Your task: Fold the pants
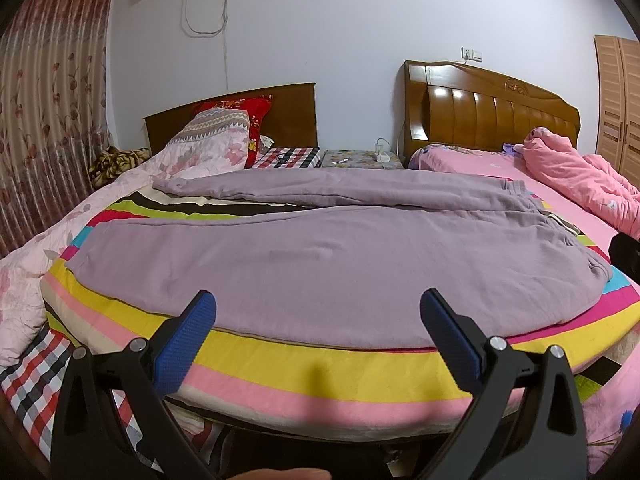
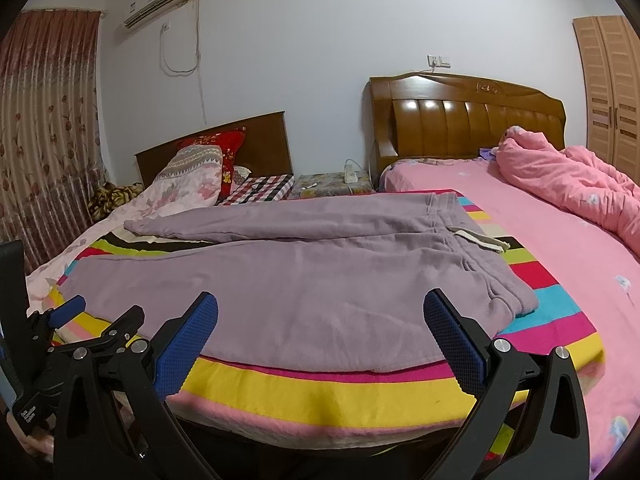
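Two hand-held grippers (image 1: 318,312) (image 2: 320,314), one pants (image 1: 320,256)

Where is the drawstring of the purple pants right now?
In the right wrist view, the pale cloth drawstring lies right of centre, at the purple fleece pants' waistband, on the striped blanket.

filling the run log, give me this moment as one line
stage: pre-grasp | pants: flat on striped blanket, unfolded | left gripper: open, empty | right gripper: open, empty

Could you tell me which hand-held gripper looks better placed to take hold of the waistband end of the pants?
Probably the right hand-held gripper: open, and the waistband of the pants lies on its side.
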A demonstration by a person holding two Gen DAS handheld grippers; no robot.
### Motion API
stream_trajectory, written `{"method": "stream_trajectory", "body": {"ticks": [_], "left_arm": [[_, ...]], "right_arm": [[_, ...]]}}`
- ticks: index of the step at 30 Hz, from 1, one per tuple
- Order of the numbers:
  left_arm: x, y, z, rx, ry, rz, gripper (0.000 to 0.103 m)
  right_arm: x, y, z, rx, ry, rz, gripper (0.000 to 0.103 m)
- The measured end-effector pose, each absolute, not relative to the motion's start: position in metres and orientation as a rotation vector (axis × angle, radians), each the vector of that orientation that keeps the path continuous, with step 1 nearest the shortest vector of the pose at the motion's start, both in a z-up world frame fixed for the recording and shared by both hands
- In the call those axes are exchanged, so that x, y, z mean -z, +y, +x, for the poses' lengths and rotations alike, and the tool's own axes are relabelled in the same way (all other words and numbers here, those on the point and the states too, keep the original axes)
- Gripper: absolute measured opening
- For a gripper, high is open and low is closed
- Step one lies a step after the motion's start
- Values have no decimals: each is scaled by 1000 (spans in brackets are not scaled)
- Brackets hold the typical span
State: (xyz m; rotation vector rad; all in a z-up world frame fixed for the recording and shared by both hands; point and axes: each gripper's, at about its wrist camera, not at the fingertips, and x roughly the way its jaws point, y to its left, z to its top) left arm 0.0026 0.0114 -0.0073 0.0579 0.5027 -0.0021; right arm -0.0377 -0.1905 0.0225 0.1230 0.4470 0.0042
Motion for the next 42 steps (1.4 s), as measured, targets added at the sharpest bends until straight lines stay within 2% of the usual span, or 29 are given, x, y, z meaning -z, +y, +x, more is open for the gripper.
{"method": "stream_trajectory", "body": {"ticks": [42], "left_arm": [[14, 14, 2, -2, 531, 56, 102]], "right_arm": [[-9, -198, -32, -23, 485, 155, 99]]}}
